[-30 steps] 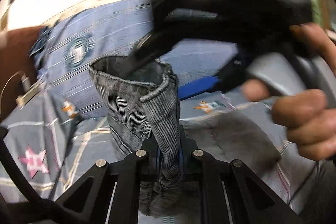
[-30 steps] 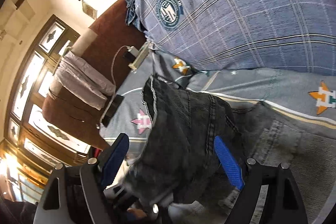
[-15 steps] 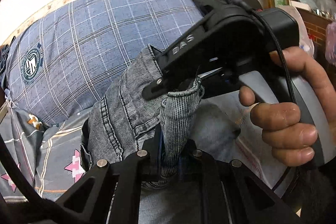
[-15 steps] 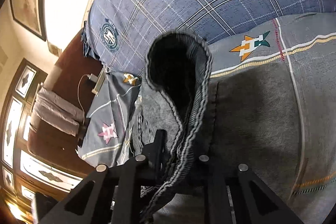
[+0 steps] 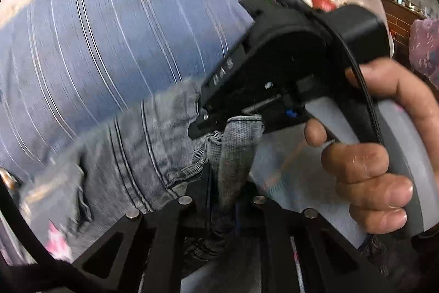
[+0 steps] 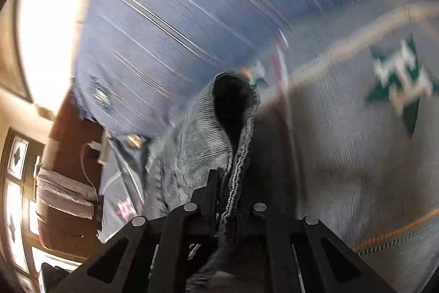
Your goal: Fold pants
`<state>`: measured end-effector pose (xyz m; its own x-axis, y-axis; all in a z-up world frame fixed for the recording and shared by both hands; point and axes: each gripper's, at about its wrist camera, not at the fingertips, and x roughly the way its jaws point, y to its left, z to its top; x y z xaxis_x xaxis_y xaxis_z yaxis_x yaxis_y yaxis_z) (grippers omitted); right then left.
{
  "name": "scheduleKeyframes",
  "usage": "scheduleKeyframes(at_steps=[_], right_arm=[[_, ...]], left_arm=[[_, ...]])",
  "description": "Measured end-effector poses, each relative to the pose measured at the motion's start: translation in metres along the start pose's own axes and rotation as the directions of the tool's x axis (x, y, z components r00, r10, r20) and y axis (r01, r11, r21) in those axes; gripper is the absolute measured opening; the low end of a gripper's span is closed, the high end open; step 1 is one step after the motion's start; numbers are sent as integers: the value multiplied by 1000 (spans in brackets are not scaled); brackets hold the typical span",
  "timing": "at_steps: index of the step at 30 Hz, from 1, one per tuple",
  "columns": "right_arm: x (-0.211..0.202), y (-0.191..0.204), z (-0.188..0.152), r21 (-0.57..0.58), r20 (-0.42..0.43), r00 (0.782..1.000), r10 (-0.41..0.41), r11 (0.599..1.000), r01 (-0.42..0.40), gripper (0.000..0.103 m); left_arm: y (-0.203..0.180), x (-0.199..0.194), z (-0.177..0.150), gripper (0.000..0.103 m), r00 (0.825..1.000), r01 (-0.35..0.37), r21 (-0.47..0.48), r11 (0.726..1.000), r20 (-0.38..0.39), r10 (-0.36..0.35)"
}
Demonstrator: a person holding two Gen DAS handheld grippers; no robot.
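Note:
The pants are grey-blue jeans, lifted above a bed. My left gripper is shut on a bunched hem or edge of the jeans. The right gripper's black body shows close ahead in the left wrist view, held by a hand, its jaws pinching the same fold of denim. In the right wrist view my right gripper is shut on a rolled edge of the jeans, which stands up in front of the lens. Both views are motion-blurred.
A blue plaid quilt lies behind the jeans, also in the right wrist view. A grey sheet with star prints covers the bed. A brown headboard with a charger cable and a folded cloth is at the left.
Both grippers have swung with the jeans; the view has turned toward the quilt. The right gripper closed on the denim edge a second ago and stays shut next to my left gripper.

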<state>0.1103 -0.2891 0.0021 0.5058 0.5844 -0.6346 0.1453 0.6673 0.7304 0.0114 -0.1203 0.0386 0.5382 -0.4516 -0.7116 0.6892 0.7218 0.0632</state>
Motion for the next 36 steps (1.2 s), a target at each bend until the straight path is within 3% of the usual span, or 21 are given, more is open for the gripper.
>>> scheduleKeyframes(at_steps=[2,4,5,8,12,15,16,18,19,21,25,26,27,28,30,31,33,36], right_arm=[[15,-8,-1,48,-46,998,-45,998,47,13],[19,-6,-2,52,-65,997,-30,998,33,14],[20,-2,-1,37,-71,997,-24,999,27,14],[17,4,-2,20,-76,997,-31,999,32,14],[-13,2,-6,26,31,991,-132,991,131,14],[-41,11,-10,-2,157,973,-168,985,171,14],[-46,15,-12,-15,181,972,-152,987,157,14],[-53,30,-25,-74,228,968,-104,990,124,15],[-53,36,-34,-112,237,968,-83,987,112,17],[-45,46,-51,-162,218,974,-64,982,101,28],[-31,54,-75,-182,190,981,-48,980,83,34],[-30,51,-78,-173,180,983,-28,983,59,51],[-29,48,-81,-162,177,984,-12,986,41,74],[-29,47,-84,-155,181,983,8,988,20,78],[-33,48,-88,-169,205,979,6,985,29,78],[-35,51,-92,-184,230,972,-45,979,89,78],[-39,53,-98,-199,255,964,-75,972,129,78],[-30,47,-97,-164,225,968,-108,975,147,75]], left_arm=[[6,3,-6,15,1000,-3,-28,1000,-22,2],[3,-6,-5,17,1000,4,-50,999,-16,-5],[7,-13,-3,24,1000,18,-66,998,-4,-18],[21,-44,-2,60,998,37,-110,993,62,-31],[66,-75,-9,66,988,53,-222,974,154,-19],[93,-69,-27,67,988,-45,-339,940,123,91],[108,-57,-37,67,990,-65,-409,910,90,111],[119,-50,-44,66,993,-59,-492,868,56,99],[127,-46,-46,66,994,-48,-507,861,57,89],[127,-44,-39,67,995,-38,-514,857,60,80],[126,-33,-36,69,995,-83,-487,869,3,97],[126,-29,-35,70,996,-86,-486,870,-8,94],[126,-25,-33,70,996,-88,-489,868,-16,92],[122,-29,-44,70,995,-91,-494,865,-15,96],[121,-30,-42,70,994,-98,-495,864,-16,104],[121,-32,-44,70,994,-99,-496,863,-16,105],[126,-29,-45,70,995,-90,-511,855,-15,96],[127,-31,-46,70,996,-77,-527,846,-12,83]])
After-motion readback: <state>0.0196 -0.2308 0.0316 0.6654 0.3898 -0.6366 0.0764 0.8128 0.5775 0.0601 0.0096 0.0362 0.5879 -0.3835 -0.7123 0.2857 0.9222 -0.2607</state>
